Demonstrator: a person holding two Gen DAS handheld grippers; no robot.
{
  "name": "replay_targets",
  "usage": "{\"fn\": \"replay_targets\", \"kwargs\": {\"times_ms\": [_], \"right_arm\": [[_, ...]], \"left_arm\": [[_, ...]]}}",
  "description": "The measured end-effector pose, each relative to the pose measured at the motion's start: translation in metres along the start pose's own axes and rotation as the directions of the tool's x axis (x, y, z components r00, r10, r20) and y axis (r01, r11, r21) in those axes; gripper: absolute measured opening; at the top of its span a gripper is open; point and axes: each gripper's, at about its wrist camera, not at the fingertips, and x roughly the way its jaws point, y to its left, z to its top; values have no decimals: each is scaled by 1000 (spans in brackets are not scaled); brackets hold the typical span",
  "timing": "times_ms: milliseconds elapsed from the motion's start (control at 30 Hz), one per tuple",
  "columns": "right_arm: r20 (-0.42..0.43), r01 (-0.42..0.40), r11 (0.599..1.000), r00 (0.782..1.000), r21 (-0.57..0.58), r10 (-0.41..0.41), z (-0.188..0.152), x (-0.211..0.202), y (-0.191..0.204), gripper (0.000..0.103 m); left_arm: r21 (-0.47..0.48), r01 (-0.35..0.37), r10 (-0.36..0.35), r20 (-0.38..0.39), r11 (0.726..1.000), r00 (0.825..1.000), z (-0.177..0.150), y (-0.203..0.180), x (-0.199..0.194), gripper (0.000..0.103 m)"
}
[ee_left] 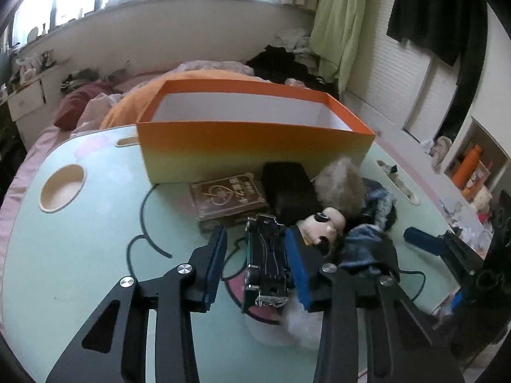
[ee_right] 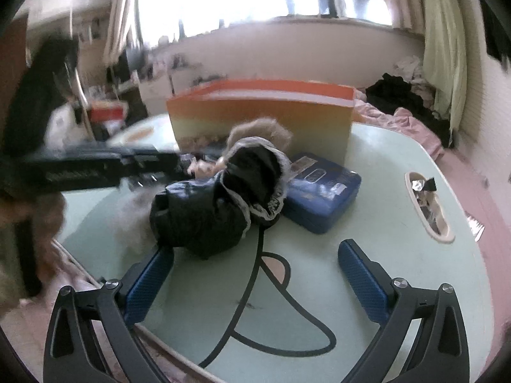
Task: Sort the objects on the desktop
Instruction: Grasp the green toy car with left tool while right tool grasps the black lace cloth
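Left gripper [ee_left: 255,249]: jaws partly closed around a toy car [ee_left: 266,265]. The right pad lies against the car's side. A gap shows between the left pad and the car, so a firm two-sided grip cannot be confirmed.
Toy car: dark green, chrome ends, lengthwise between the fingers, nose pointing away from the camera, seen above the table print. Lifted or resting: cannot tell.
Right gripper [ee_right: 255,271]: jaws wide apart, nothing between them, over bare table [ee_right: 399,223] near its front edge. Also visible at the right edge of the left wrist view [ee_left: 424,239].
Box [ee_left: 255,134]: orange fading to yellow, open top, white inside, standing at the far side of the table.
Book [ee_left: 228,198]: brown with gilt cover, flat, just in front of the box, beyond the car.
Black case [ee_left: 287,188]: right of the book, touching it.
Doll [ee_left: 325,223]: pale face with dark eyes, grey-brown hair, lying just right of the car; dark lace-trimmed clothes [ee_right: 223,198] bundled around it.
Blue case [ee_right: 322,191]: flat, right of the doll, near the box corner in the right wrist view.
Table: pale green with cartoon print; round cup recess [ee_left: 62,188] at far left, slot [ee_right: 428,207] at right.
Blur: left gripper's arm smeared in the right wrist view.
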Motion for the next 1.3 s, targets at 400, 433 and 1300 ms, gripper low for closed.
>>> {"fn": "replay_targets", "kwargs": {"times_ms": [400,433,1300], "right_arm": [[50,-43,997,998,-58,46,19,-7,16,58],[32,-24,997,999,-77,26,23,-2,22,58],[77,-123,992,990,16,121,78,-7,7,30]], "left_arm": [[54,-36,38,-42,998,998,-17,9,0,27],[56,-38,40,-40,998,998,-17,9,0,27],[-1,71,-69,211,997,975,39,11,-49,27]]}}
